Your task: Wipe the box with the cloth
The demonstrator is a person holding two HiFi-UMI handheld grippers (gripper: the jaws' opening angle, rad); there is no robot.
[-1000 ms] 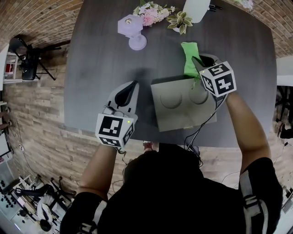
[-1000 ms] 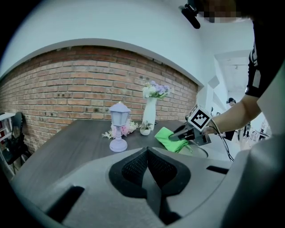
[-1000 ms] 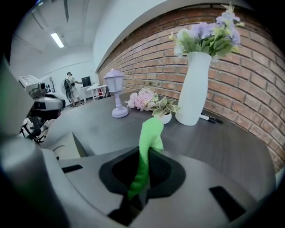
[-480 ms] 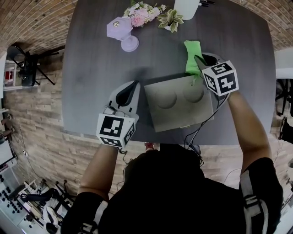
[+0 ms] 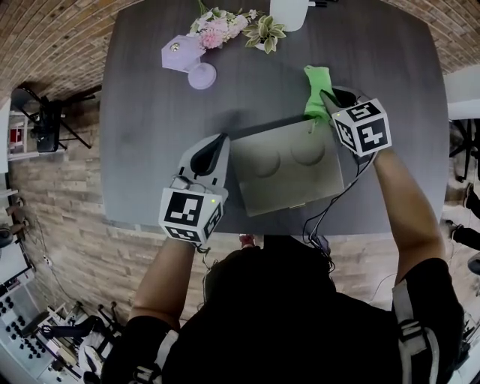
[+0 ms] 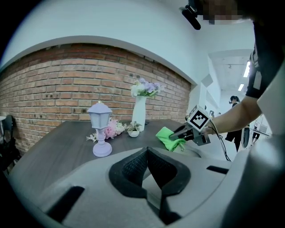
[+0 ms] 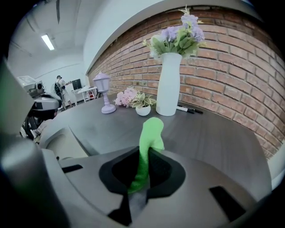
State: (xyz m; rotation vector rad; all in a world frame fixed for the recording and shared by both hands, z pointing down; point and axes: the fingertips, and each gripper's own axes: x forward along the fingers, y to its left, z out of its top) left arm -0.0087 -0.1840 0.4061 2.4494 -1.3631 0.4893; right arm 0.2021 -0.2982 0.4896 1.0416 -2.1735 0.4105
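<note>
A flat grey box (image 5: 285, 169) with two round dents lies on the dark table (image 5: 150, 135). At the box's far right corner, my right gripper (image 5: 325, 102) is shut on a bright green cloth (image 5: 316, 84). The cloth stands up out of the jaws in the right gripper view, cloth (image 7: 150, 136), gripper (image 7: 144, 156). My left gripper (image 5: 220, 138) is shut and holds nothing, its tip just beside the box's left edge. From the left gripper view (image 6: 147, 153) I see the cloth (image 6: 168, 138) held by the right gripper (image 6: 181, 132).
A lilac lantern (image 5: 185, 58), pink flowers (image 5: 214, 28), a small potted plant (image 5: 264, 34) and a white vase (image 5: 289, 11) stand along the table's far side. Pens (image 7: 190, 109) lie behind the vase. Brick floor surrounds the table.
The table and box slid left in the view. The left gripper's tip now sits closer to the box's left edge. The right gripper keeps the cloth at the far right corner.
</note>
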